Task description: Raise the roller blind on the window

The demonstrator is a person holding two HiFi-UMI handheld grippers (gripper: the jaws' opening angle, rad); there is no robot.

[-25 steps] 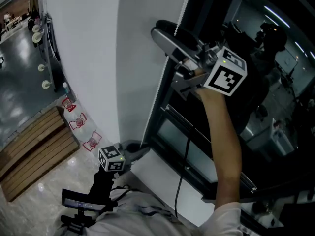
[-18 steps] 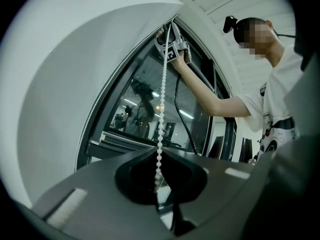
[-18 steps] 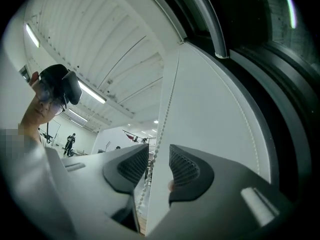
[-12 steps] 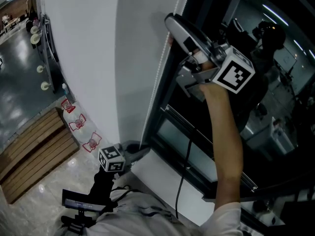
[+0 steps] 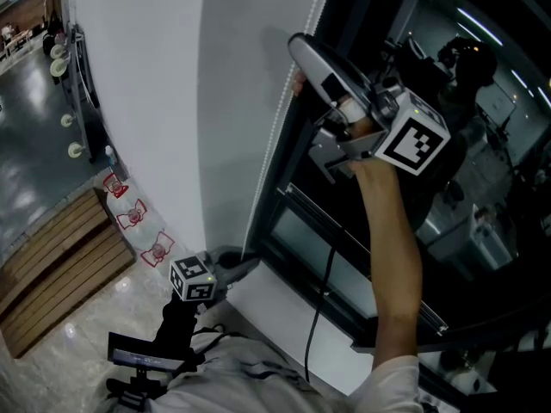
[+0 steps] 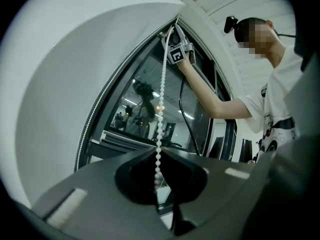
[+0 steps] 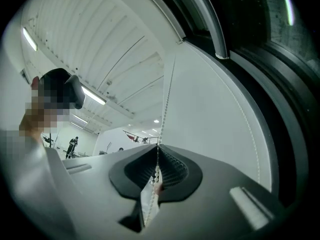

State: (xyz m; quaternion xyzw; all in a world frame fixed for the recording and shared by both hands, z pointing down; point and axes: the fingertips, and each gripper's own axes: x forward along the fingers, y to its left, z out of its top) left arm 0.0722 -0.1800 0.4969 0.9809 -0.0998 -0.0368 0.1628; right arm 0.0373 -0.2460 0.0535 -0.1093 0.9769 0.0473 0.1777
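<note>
right gripper (image 7: pixel 157 151) high, jaws just closed on white beaded pull chain (image 7: pixel 167 94); chain runs straight down to left gripper (image 6: pixel 159 154), clamped low.

The white roller blind (image 5: pixel 245 101) hangs lowered on the left, a flat, plain, unwrinkled sheet that runs from high overhead far down towards the floor. Just beside its right edge the chain (image 5: pixel 275 140), a string of small white beads, follows the edge from top to bottom. Seen from below, one strand (image 6: pixel 161 104) rises straight and taut, apart from the strand that lies along the blind's edge. Seen from above, it climbs to the top of the blind (image 7: pixel 167 94). To the right stands the window (image 5: pixel 344 261), black-framed, its uncovered glass dark and full of reflected ceiling lights.
</note>
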